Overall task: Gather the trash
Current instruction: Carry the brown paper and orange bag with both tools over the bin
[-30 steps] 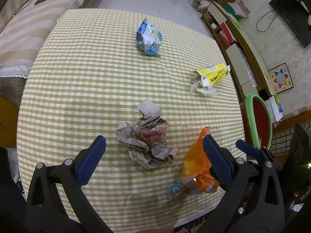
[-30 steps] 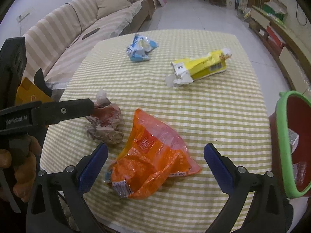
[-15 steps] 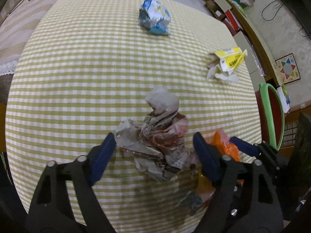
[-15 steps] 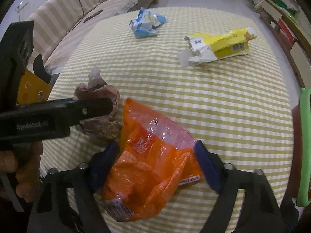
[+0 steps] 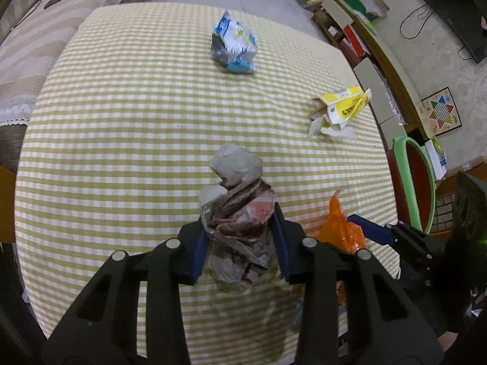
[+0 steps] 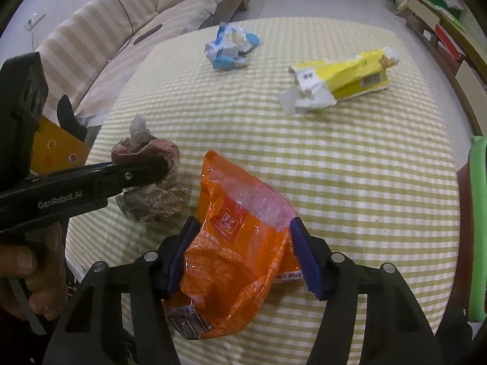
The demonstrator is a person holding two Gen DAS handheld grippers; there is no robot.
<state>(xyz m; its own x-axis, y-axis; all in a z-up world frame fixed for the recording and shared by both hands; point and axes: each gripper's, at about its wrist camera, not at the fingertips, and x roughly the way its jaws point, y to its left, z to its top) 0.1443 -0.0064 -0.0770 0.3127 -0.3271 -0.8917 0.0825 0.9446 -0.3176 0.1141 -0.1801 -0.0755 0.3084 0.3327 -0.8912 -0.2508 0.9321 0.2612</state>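
Near edge of checked surface (image 5: 121, 140). Left claw (image 5: 240, 243) closing, pads pinching the crumpled paper wad (image 5: 240, 213). Right claw (image 6: 243, 255) closing astride the orange bag (image 6: 240, 243), pads touching its sides; bag's long axis runs near-to-far.

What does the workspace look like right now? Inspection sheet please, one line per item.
Surface: table under a yellow-and-white checked cloth.
Job's things: crumpled brown-grey paper wad; orange plastic snack bag; crumpled blue-and-white wrapper; torn yellow cardboard carton; red bin with a green rim beside the table.
Clutter: nothing seen on the table.
Grippers: left gripper closing, pads pressing the paper wad; right gripper closing, pads against the orange bag.
Cables: black cable on the wall under a screen.
Surroundings: striped sofa, low shelf unit, checkers board.
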